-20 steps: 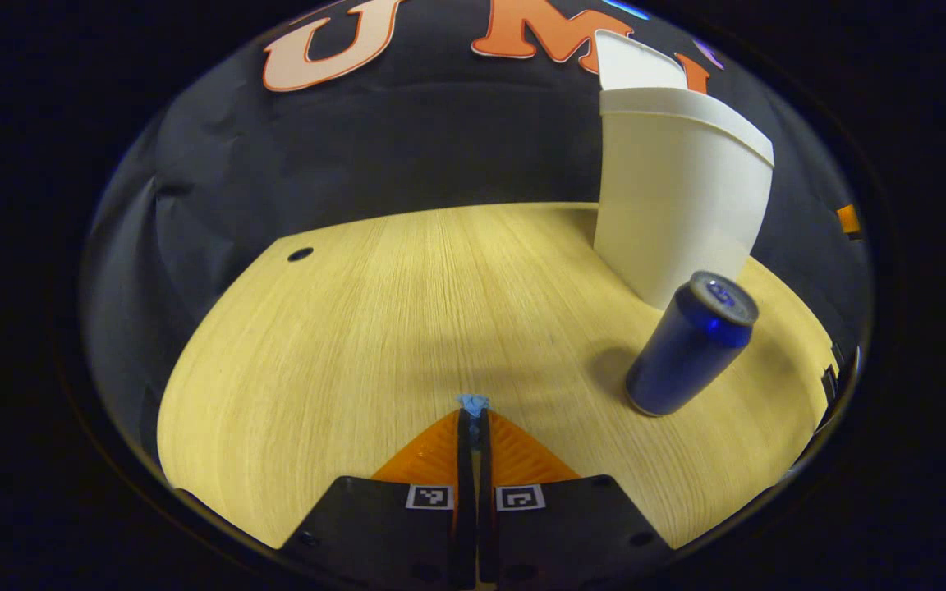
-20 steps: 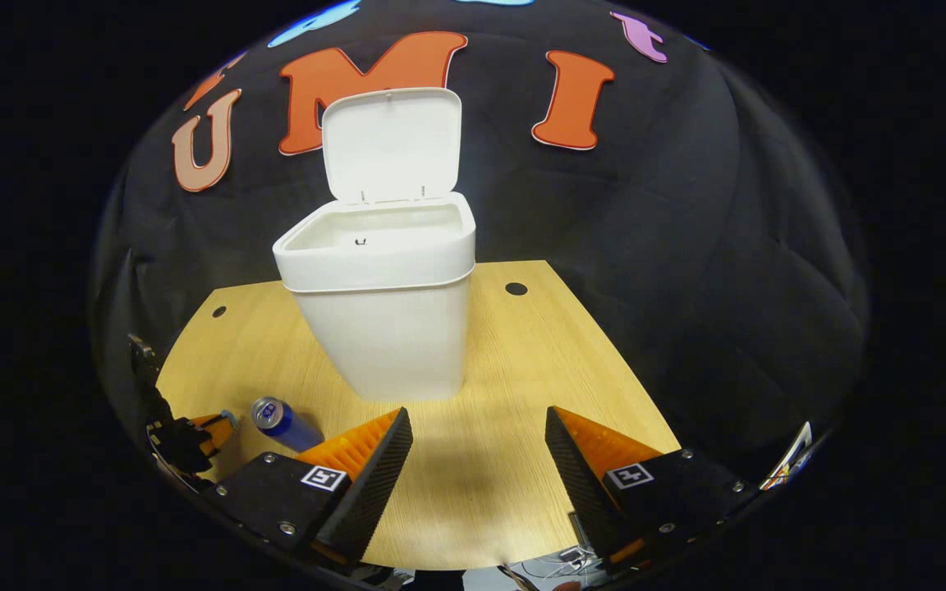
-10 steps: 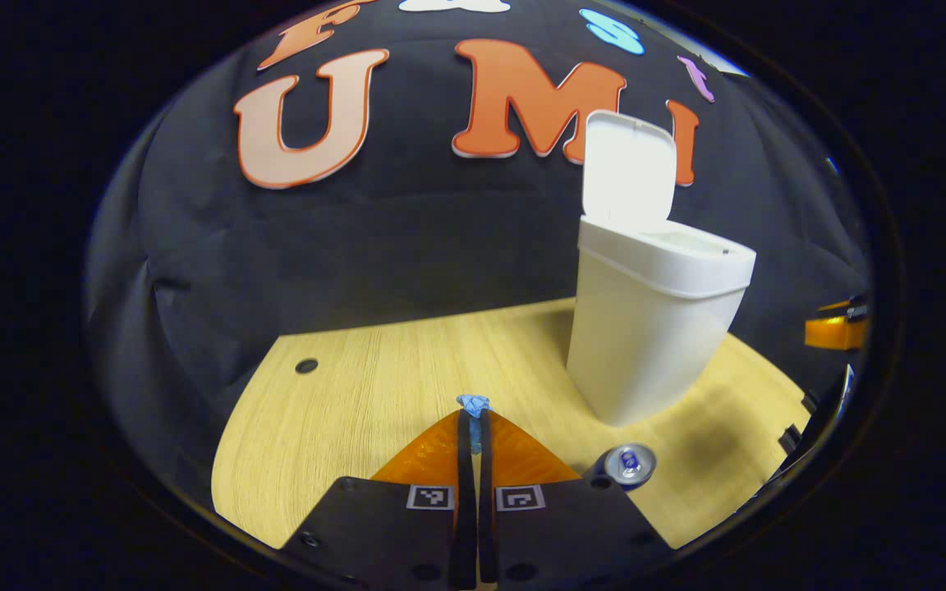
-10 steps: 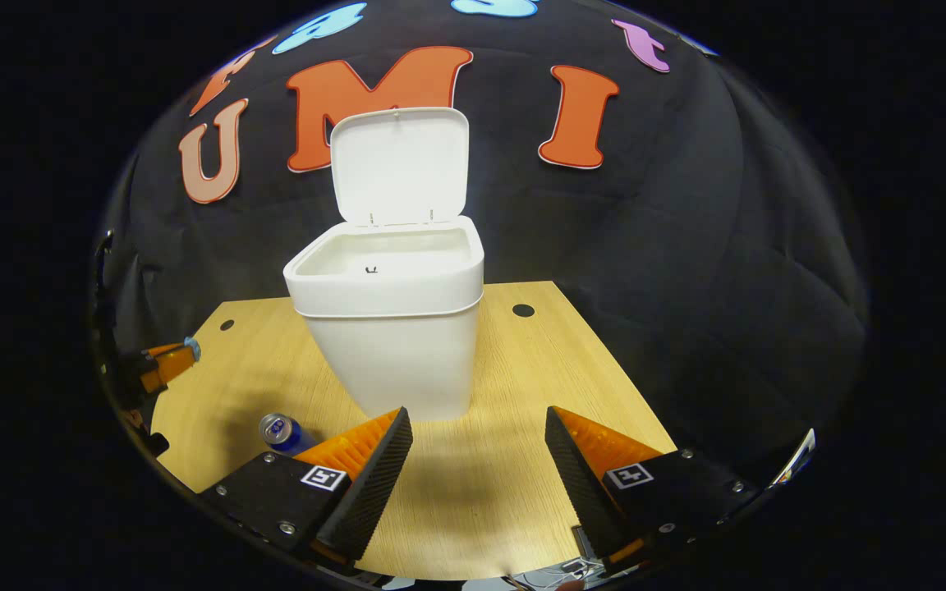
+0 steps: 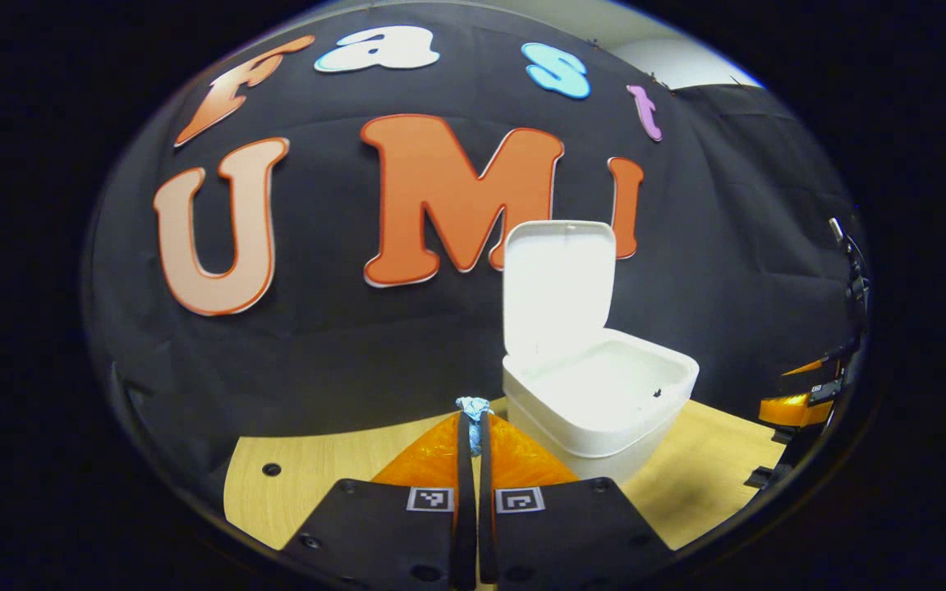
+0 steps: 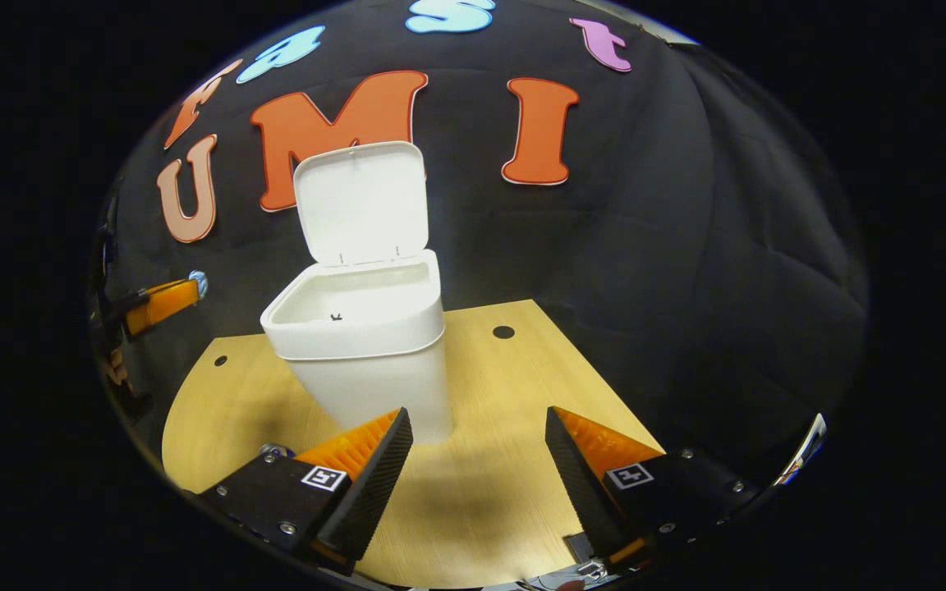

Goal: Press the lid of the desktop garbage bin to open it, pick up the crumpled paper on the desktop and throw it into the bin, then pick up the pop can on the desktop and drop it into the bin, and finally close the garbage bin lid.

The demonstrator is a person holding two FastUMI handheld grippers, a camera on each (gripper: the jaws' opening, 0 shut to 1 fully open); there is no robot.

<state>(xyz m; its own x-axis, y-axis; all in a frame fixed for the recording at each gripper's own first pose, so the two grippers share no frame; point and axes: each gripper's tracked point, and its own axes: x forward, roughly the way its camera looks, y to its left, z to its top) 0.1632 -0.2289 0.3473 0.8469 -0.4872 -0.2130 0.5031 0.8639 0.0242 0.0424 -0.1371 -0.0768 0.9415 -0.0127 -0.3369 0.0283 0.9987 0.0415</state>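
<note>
Left gripper (image 5: 473,419) has come up a lot in the last second: its view went from looking down at the desk and the blue can to looking across into the open white plastic desktop bin (image 5: 596,410), rim now below camera level. Its two fingers are pressed together on a small crumpled scrap of pale blue paper (image 5: 473,405), just a tuft poking out at the tips. From the right gripper view the same gripper (image 6: 181,291) hangs off to the bin's left, above rim height, paper tuft (image 6: 197,283) visible at its tip, not yet over the opening.

Right gripper (image 6: 477,447) is spread wide, holding nothing, low over the light wood desktop (image 6: 522,386) in front of the bin (image 6: 358,345). White hinged lid (image 6: 360,203) stands upright at the back.

Blue pop can (image 6: 274,451): only a sliver of its top peeks out beside the right gripper's left finger, on the desk near the bin's base.

Handling, my read: paper is near weightless and soft, so the pinch holds it fine, but it may cling to the pads on release; open wide over the middle of the mouth. Can looks light, thin-walled and smooth, so take it across mid-body with moderate squeeze, not by the rim.
</note>
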